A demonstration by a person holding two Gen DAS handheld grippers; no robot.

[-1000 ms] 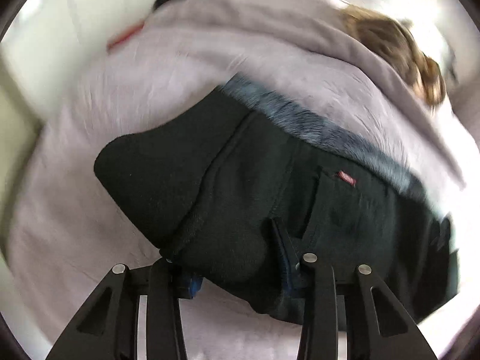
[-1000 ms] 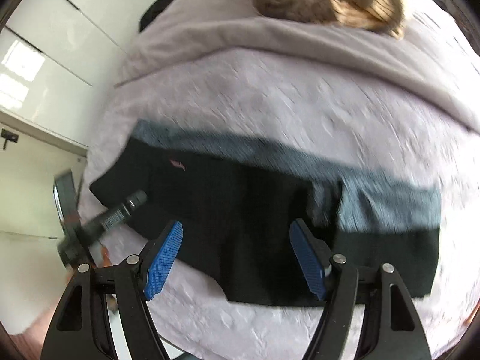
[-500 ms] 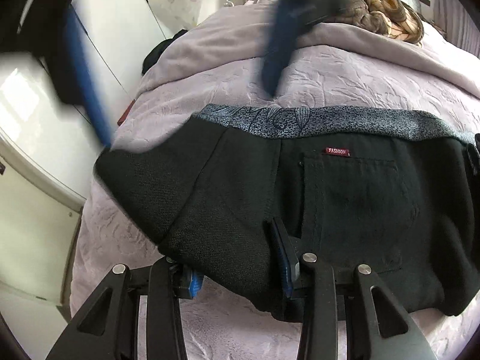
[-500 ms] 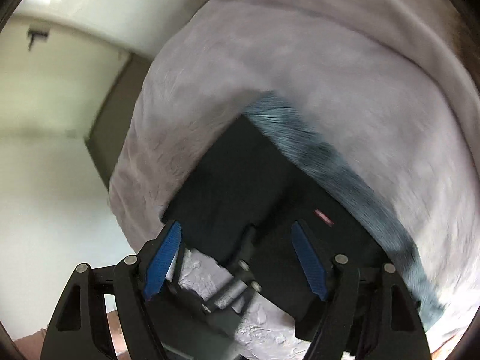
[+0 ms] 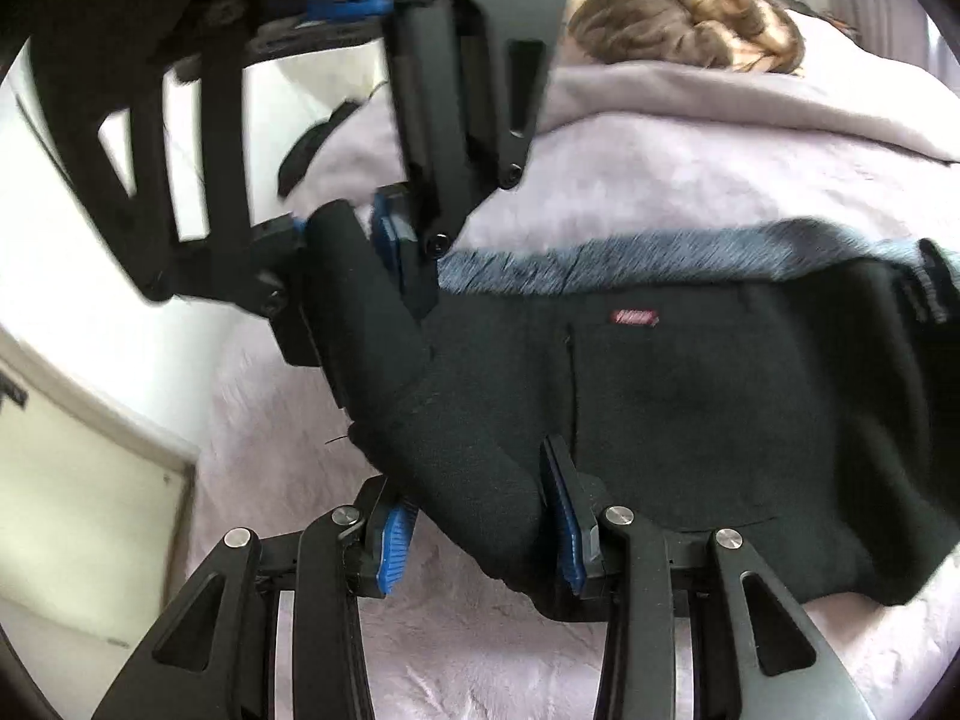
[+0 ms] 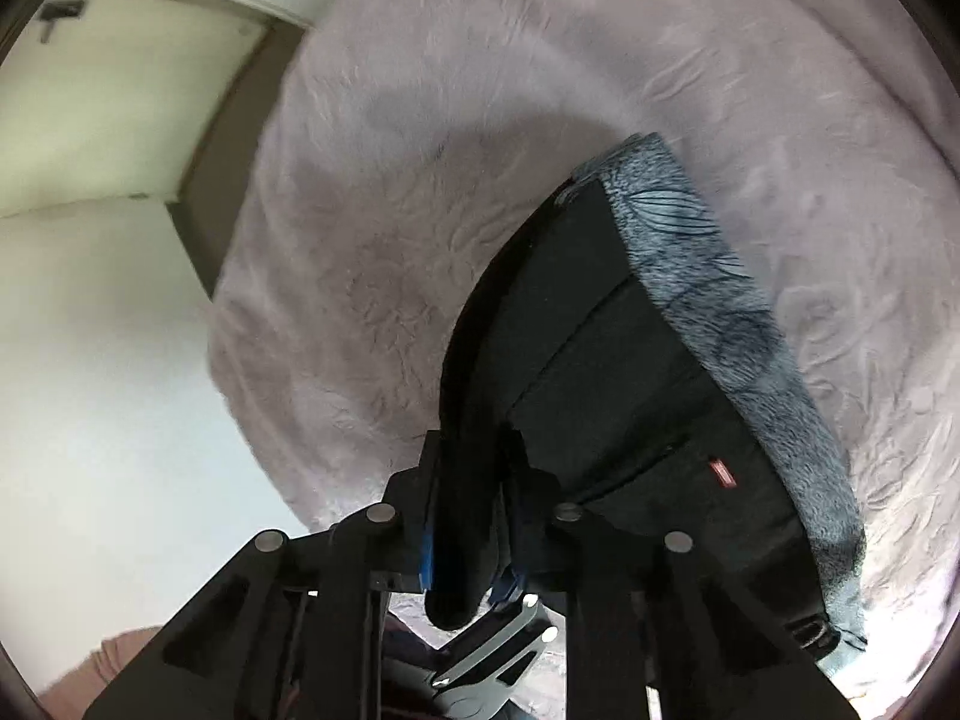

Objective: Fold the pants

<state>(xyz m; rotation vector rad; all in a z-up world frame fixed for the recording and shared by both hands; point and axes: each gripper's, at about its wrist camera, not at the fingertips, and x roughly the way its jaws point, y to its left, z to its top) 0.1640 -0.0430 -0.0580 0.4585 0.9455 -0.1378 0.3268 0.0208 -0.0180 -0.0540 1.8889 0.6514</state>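
Note:
Black pants [image 5: 690, 408] with a grey patterned lining strip [image 5: 630, 261] and a small red label [image 5: 635, 317] lie on a pale lilac bedspread [image 5: 690, 180]. My left gripper [image 5: 477, 531] is shut on the thick near left edge of the pants. My right gripper [image 5: 354, 246] comes in from the upper left of the left wrist view and is shut on the pants' left corner, which stands up from the bed. In the right wrist view, the black fabric [image 6: 600, 348] runs between the blue pads of the right gripper [image 6: 465, 546].
A brown furry blanket or cushion [image 5: 684, 24] lies at the head of the bed, with a folded grey cover [image 5: 750, 108] in front of it. A white wardrobe [image 6: 108, 90] stands left of the bed. A dark item [image 5: 306, 150] lies at the bed's left edge.
My right gripper swung over to the pants' left corner and closed on it, lifting that corner. My left gripper kept its hold on the near edge.

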